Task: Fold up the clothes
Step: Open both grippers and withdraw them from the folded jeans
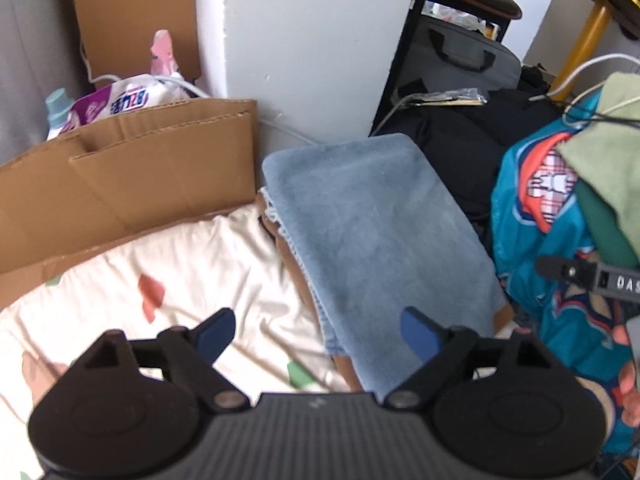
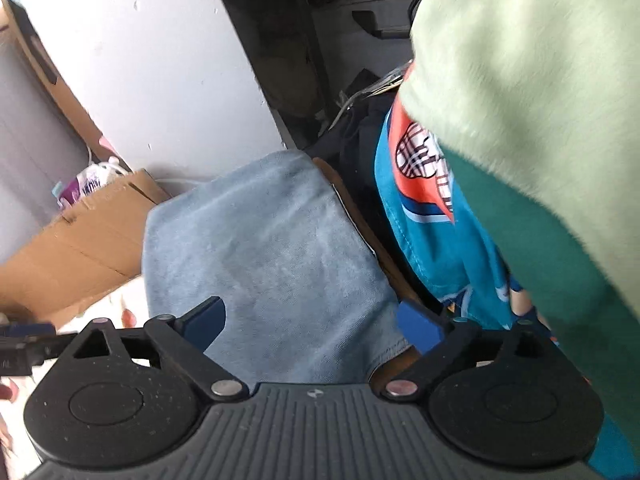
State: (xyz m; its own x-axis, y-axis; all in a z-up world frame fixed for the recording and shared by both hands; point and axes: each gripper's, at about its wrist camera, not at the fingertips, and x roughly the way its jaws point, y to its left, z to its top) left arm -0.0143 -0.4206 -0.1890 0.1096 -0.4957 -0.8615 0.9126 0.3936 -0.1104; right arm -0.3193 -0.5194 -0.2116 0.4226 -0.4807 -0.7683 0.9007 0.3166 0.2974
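A folded light blue garment [image 1: 380, 224] lies on top of a brown one on the cream patterned sheet [image 1: 160, 280]. My left gripper [image 1: 320, 334] hangs open above the garment's near left edge, nothing between its blue pads. In the right wrist view the same blue garment [image 2: 264, 248] fills the middle, and my right gripper [image 2: 312, 326] stands open above its near end, empty. A heap of unfolded clothes sits to the right: a teal patterned piece [image 1: 560, 240] [image 2: 424, 232] under a pale green and dark green one [image 2: 520, 120]. The right gripper's tip [image 1: 592, 276] shows at the left view's right edge.
Flattened cardboard [image 1: 120, 184] lies left of the sheet, with a box of packets and a bottle [image 1: 58, 110] behind it. A white wall pillar [image 1: 312, 40] stands at the back. Black clothing [image 1: 460, 140], a grey bag [image 1: 460, 56] and cables lie behind the garment.
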